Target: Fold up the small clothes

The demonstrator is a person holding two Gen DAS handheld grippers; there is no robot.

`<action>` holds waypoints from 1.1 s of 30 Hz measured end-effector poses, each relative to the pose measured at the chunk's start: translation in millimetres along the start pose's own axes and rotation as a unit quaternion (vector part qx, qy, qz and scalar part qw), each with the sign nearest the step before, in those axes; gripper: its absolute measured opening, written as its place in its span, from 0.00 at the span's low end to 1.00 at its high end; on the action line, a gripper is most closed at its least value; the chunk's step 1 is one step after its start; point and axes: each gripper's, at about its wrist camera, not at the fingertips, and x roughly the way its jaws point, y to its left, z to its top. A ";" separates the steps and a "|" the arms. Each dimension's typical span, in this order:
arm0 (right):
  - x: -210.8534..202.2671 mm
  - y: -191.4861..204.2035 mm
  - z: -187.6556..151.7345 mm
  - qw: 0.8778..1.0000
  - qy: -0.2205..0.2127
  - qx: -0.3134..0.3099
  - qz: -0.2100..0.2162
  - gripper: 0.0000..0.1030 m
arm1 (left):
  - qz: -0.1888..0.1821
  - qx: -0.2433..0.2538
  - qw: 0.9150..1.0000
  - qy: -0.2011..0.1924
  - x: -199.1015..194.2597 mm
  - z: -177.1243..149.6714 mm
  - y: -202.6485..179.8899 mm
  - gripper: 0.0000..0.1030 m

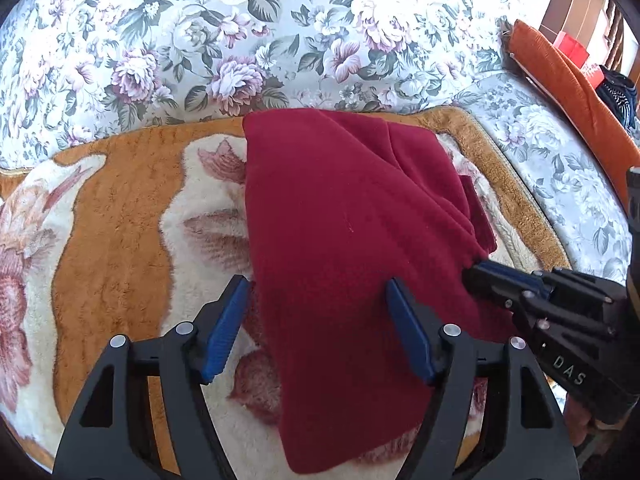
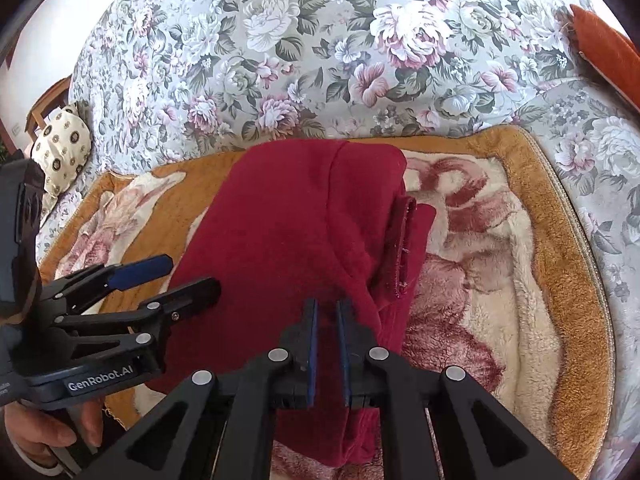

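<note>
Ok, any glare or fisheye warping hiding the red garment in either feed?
Left wrist view: the sofa back is washed out near the top, the frame edges bow, but the red garment is evenly lit. Right wrist view: glare top left only; the garment's hem is sharp.

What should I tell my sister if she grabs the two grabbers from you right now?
Left gripper: open, its fingers straddling the near left edge of the red garment, pinching nothing.
Right gripper: shut on the garment's right side, cloth pinched between the pads.
The garment lies partly folded on the fuzzy orange-and-cream blanket, on the floral sofa.
Done: some folds, a hemmed flap sticks out on the right.
Left: probably tuck that flap, finish folding, smooth flat.
</note>
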 end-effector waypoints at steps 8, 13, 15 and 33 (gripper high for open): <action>-5.1 -4.8 -8.4 0.999 0.014 0.020 0.029 0.08 | 0.004 0.002 1.000 0.005 3.4 -8.1 -2.7 0.70; -19.9 8.8 -26.6 1.000 0.018 -0.005 0.020 0.18 | 0.015 0.002 1.000 0.004 -0.3 -20.0 -3.9 0.70; -11.3 9.0 -33.2 1.000 0.029 -0.004 0.005 0.19 | 0.015 -0.004 1.000 0.005 1.3 -24.0 -3.5 0.70; -71.4 16.9 -28.3 0.997 -0.053 0.054 0.010 0.41 | 0.049 -0.016 0.995 -0.084 -69.0 -34.3 -12.6 0.70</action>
